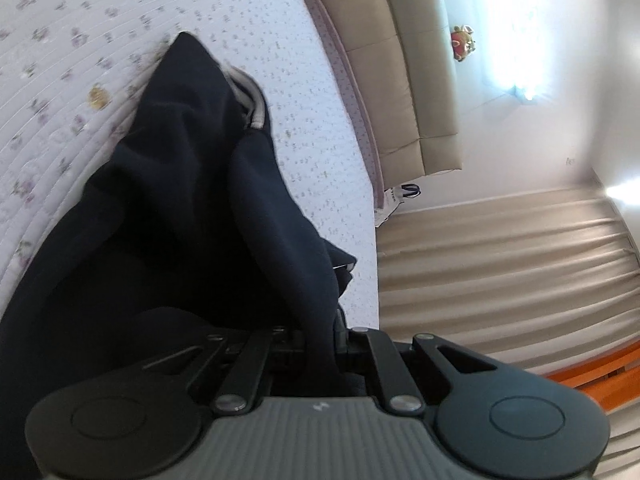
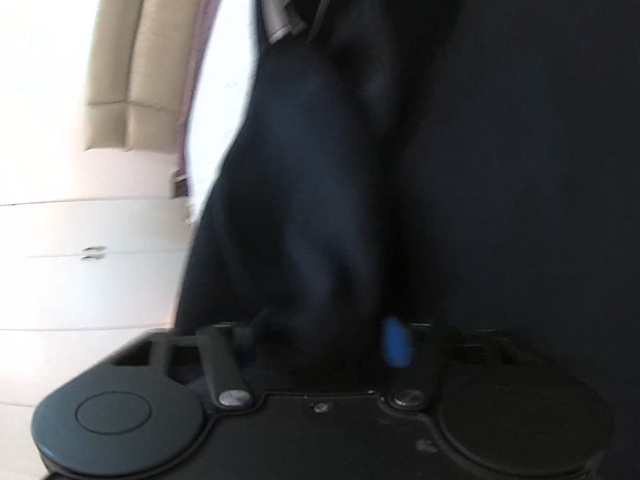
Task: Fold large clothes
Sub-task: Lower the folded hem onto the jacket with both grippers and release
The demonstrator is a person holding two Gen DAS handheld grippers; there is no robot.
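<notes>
Left wrist view: daylight glare blows out the wall [image 1: 516, 40] at two o'clock. Bedspread [image 1: 72, 64] evenly lit, bending with the fisheye toward the rim. Right wrist view: heavy motion blur (nothing crisp). Cupboards [image 2: 80, 256] at nine o'clock overexposed; dark garment [image 2: 480, 160] nearly detailless.
</notes>
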